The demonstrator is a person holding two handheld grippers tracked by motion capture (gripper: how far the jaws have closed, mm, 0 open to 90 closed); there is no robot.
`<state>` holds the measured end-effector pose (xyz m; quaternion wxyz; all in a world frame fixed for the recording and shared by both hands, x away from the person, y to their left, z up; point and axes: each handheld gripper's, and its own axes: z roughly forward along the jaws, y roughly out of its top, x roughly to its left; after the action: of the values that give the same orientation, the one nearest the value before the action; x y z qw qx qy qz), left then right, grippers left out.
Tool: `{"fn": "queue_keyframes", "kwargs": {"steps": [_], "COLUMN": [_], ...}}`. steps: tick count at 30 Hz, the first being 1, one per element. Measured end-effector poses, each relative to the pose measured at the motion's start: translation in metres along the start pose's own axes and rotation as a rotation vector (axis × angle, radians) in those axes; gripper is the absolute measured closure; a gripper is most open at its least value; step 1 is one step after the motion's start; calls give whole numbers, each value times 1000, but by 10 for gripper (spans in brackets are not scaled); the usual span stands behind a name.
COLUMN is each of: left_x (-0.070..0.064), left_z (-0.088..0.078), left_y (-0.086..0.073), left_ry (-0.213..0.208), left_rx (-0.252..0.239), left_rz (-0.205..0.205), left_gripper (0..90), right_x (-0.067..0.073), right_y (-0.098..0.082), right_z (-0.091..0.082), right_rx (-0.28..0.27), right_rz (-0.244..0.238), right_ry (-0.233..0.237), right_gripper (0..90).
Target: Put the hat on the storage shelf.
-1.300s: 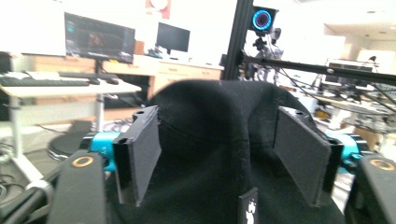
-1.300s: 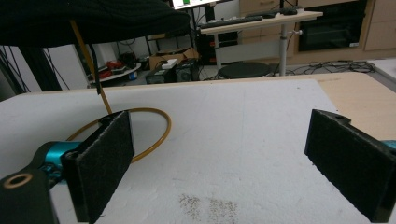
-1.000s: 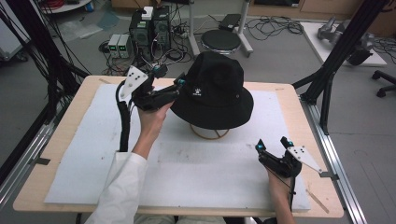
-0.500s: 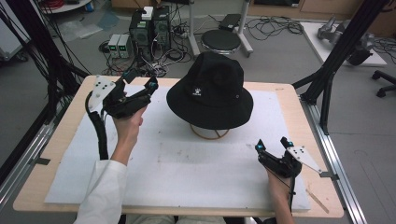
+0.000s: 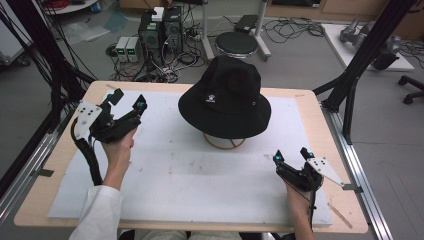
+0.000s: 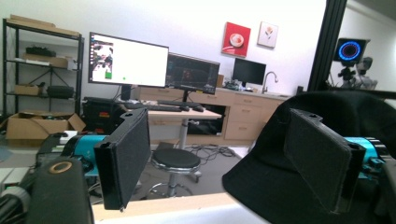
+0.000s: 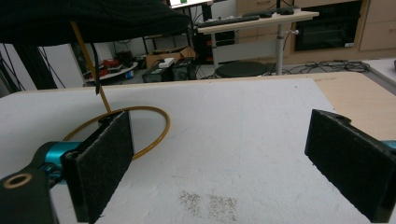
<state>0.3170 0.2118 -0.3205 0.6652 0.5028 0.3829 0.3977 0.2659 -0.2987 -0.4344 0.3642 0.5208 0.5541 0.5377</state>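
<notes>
A black bucket hat (image 5: 226, 97) is sitting on a gold wire stand (image 5: 223, 142) toward the far middle of the white mat (image 5: 200, 175), which is covering most of the wooden table (image 5: 320, 107). The hat's brim is overhanging the stand's ring-shaped base (the ring itself is resting flat on the mat, as the right gripper view shows (image 7: 140, 135)).

The left gripper (image 5: 128, 100) is hovering at the far left of the mat, well apart from the hat, with its jaws standing wide apart and holding nothing; a hand (image 5: 118, 150) in a white sleeve (image 5: 100, 212) is carrying it. In the left gripper view, the hat (image 6: 299, 186) is lying behind the right-hand jaw, clear of both pads.

The right gripper (image 5: 292, 155) is resting at the near right of the mat, near the table's edge, its jaws likewise spread and empty. Its own view is looking across bare mat toward the stand, with the hat's brim (image 7: 88, 21) filling the upper left.

A round black stool (image 5: 239, 44) is standing on the floor beyond the table's far edge.
</notes>
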Motion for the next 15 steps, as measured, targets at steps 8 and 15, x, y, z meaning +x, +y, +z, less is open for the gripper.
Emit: {"fn": "queue_keyframes", "kwargs": {"steps": [8, 15], "left_x": [12, 17], "left_z": [-17, -32], "left_y": [-3, -18], "left_ry": [33, 39], "left_rx": [12, 62], "left_rz": [44, 106], "left_gripper": [224, 213], "right_x": [0, 1], "right_y": [0, -1], "right_z": [-1, -1], "right_rx": [2, 6], "right_rz": [-1, 2], "right_ry": [-2, -1], "right_gripper": [73, 73]}}
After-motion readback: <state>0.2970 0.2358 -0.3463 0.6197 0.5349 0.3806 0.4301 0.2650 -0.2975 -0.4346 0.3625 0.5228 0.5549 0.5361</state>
